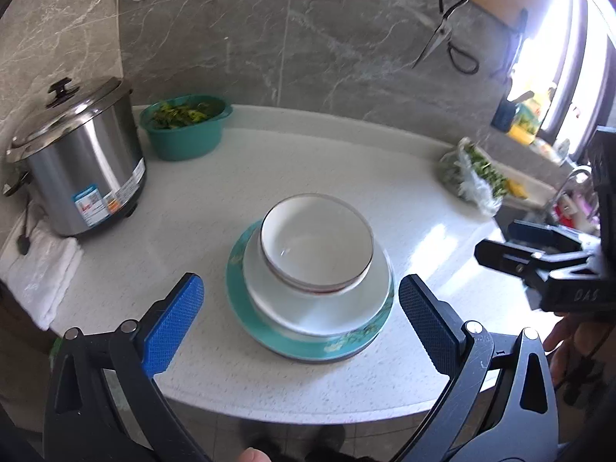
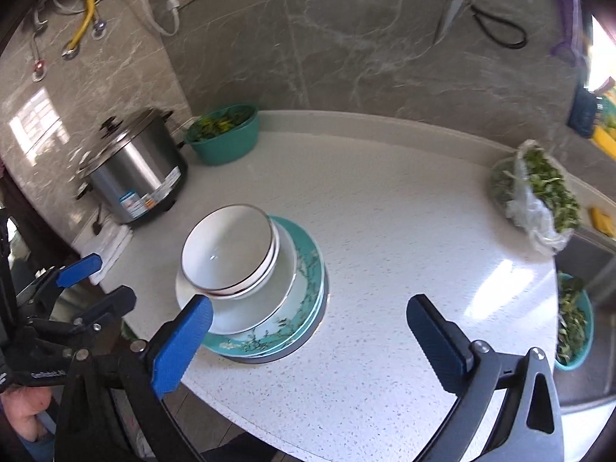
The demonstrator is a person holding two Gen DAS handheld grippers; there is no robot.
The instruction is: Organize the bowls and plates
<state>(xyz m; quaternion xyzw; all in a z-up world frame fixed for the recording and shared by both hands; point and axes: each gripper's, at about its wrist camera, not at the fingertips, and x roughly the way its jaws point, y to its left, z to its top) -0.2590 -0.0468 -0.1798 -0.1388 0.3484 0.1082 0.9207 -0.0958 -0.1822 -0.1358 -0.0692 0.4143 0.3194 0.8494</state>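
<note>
A stack stands on the white counter [image 1: 215, 200]: a teal flowered plate [image 1: 292, 340] at the bottom, a white deep plate [image 1: 308, 308] on it, and white bowls with dark rims [image 1: 315, 242] on top. The stack also shows in the right wrist view [image 2: 246, 281]. My left gripper [image 1: 300, 331] is open and empty, its blue pads either side of the stack's near edge, a little back from it. My right gripper [image 2: 308, 342] is open and empty, to the right of the stack; it also shows in the left wrist view [image 1: 539, 254].
A steel rice cooker [image 1: 81, 165] and a folded white cloth [image 1: 42, 269] are at the left. A teal basin of greens [image 1: 184, 125] stands at the back. A plastic bag of greens [image 1: 471, 177] lies at the right by the sink. Scissors [image 1: 446, 34] hang on the wall.
</note>
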